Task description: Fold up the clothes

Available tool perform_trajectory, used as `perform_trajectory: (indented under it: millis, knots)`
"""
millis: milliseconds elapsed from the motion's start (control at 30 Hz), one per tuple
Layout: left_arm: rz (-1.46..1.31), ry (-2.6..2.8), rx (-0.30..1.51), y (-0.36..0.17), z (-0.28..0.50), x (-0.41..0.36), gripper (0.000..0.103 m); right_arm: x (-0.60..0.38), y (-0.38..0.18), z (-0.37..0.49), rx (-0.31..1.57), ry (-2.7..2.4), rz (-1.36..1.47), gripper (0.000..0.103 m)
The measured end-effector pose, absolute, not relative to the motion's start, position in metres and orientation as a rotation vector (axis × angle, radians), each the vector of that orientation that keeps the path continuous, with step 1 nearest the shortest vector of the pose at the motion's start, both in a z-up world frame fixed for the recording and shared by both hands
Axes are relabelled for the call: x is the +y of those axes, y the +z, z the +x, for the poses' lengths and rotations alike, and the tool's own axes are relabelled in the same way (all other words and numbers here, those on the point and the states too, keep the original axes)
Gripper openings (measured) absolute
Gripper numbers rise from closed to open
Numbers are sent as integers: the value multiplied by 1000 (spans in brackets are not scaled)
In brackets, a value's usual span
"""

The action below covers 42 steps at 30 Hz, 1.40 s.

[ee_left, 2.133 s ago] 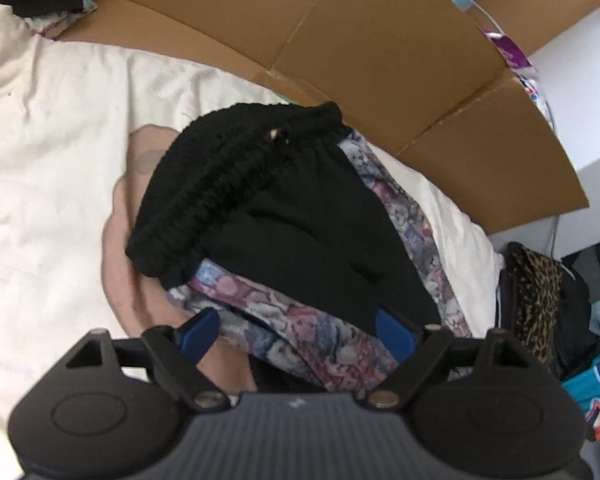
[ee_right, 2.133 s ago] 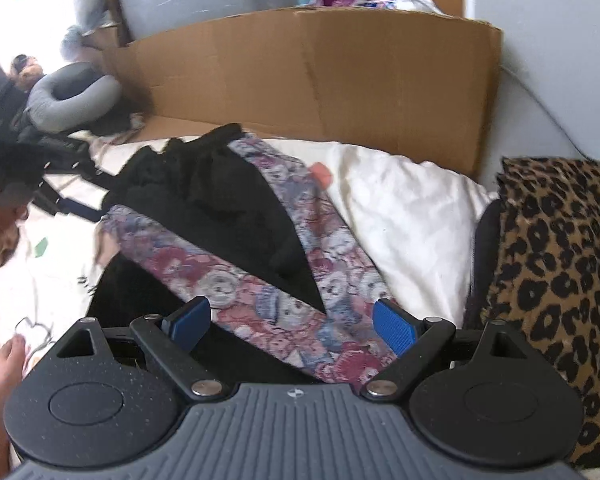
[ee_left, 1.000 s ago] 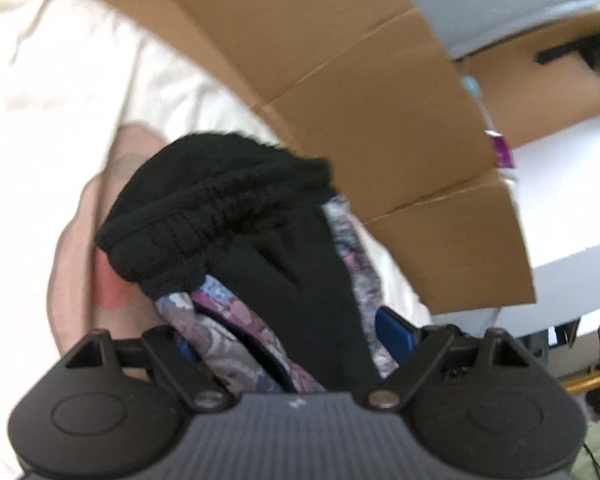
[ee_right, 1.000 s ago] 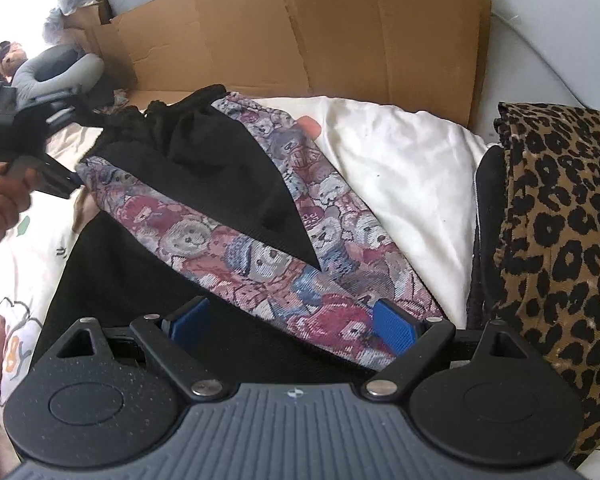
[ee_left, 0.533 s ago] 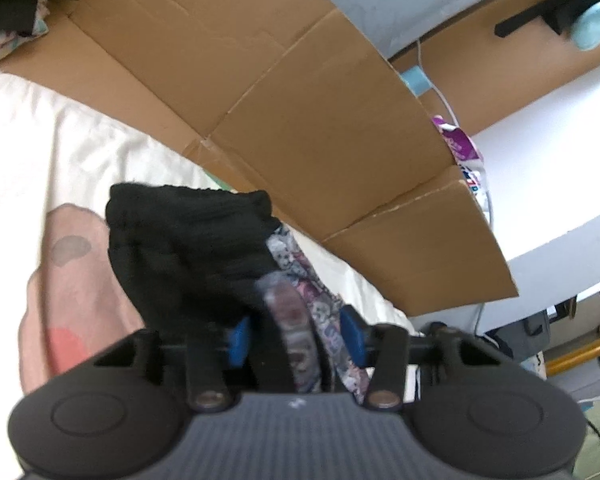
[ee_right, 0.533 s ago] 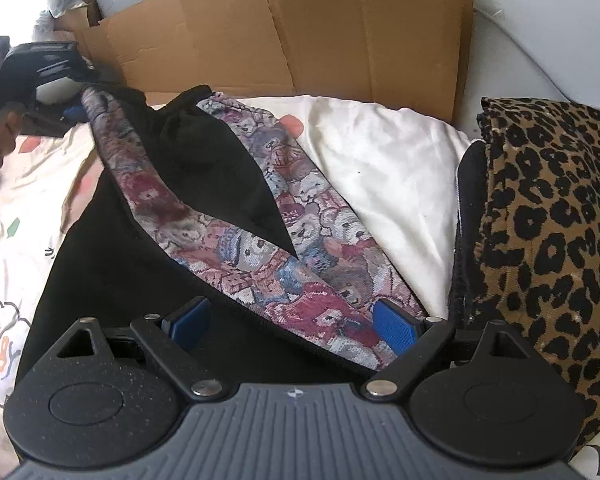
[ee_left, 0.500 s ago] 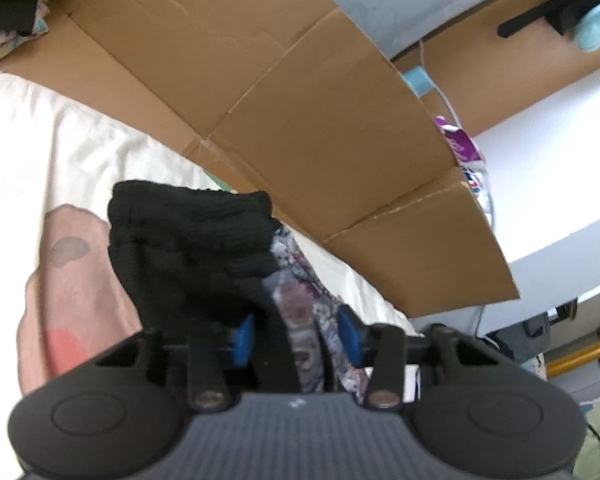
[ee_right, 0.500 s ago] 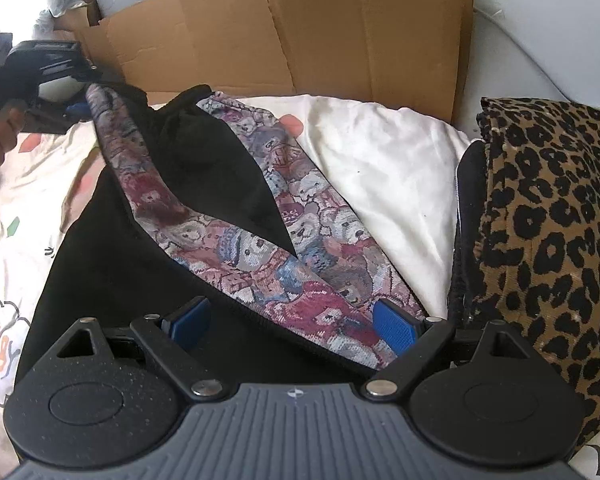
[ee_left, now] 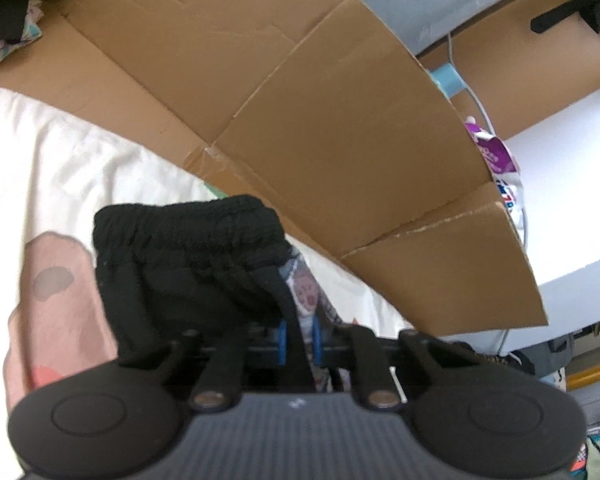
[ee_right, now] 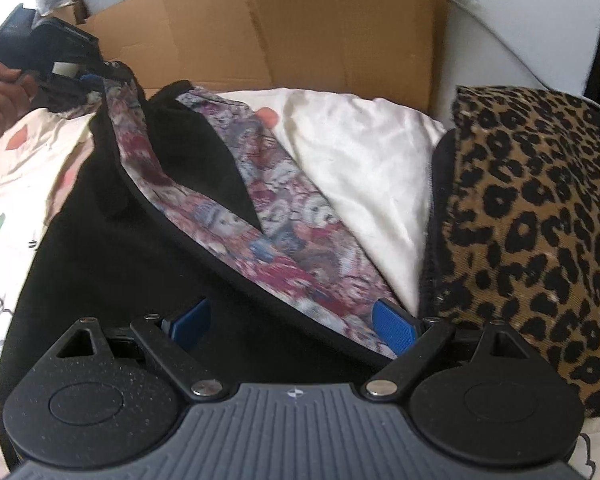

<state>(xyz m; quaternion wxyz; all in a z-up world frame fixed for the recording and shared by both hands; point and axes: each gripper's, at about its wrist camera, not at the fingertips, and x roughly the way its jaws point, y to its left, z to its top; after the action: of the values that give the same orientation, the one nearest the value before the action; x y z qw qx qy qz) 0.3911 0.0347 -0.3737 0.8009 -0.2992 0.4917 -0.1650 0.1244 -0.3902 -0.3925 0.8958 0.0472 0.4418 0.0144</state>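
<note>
The bed (ee_right: 360, 152), under a cream sheet, carries the garment (ee_right: 112, 264), a black piece with bear-print panels spread across the middle and running back toward the cardboard (ee_right: 300, 28) that stands along the far edge. A leopard-print cloth (ee_right: 540, 208) is heaped just beside the garment's right side.

The step in hand is judged to be the lifting of the waistband (ee_left: 188, 236) for a fold. The left claw (ee_left: 299, 340) is seen closing, with black cloth and a strip of the print already between its blue pads, the ribbed band bunched above them. The right claw (ee_right: 292, 324) is held wide open over the near hem, nothing gripped.

For a clean fold, the pinch should be let finish before any pull, and both layers should be taken together so the print is not dragged out alone. The near hem would best be pinned or gripped by the right claw to keep the cloth flat.

Open room is found to the left over the bare sheet; the cardboard behind and the leopard heap to the right are close and should be kept off
</note>
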Motion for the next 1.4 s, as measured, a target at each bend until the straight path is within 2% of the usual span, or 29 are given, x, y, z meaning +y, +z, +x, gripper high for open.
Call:
perform_trajectory:
  millis: [100, 167, 233, 367, 500, 667, 867, 1000, 1100, 1333, 1400]
  knots:
    - [-641, -335, 1061, -375, 401, 28, 13, -398, -394, 121, 914, 24, 104, 73]
    - [-629, -326, 1064, -375, 406, 23, 13, -402, -394, 119, 911, 12, 105, 68]
    - [-625, -315, 1066, -376, 412, 18, 13, -408, -394, 118, 912, -9, 110, 56]
    - [-615, -300, 1068, -377, 424, 9, 11, -421, -394, 114, 907, -44, 119, 50]
    - [-615, -274, 1091, -384, 435, 1, 9, -434, -396, 111, 909, -53, 158, 36]
    - [-617, -241, 1106, -396, 448, -12, 9, -445, -399, 108, 910, -53, 202, 33]
    - [-614, -226, 1109, -410, 460, -25, 7, -456, -404, 101, 919, -46, 274, 25]
    - [-598, -233, 1109, -413, 465, -33, 5, -461, -407, 98, 926, -48, 311, 10]
    - [-597, -227, 1127, -413, 470, -36, 5, -464, -409, 96, 938, -59, 329, 3]
    - [-571, -220, 1148, -422, 478, -47, 5, -467, -409, 93, 948, -81, 352, 4]
    - [-560, -218, 1188, -430, 479, -53, 8, -468, -407, 88, 952, -92, 351, 6]
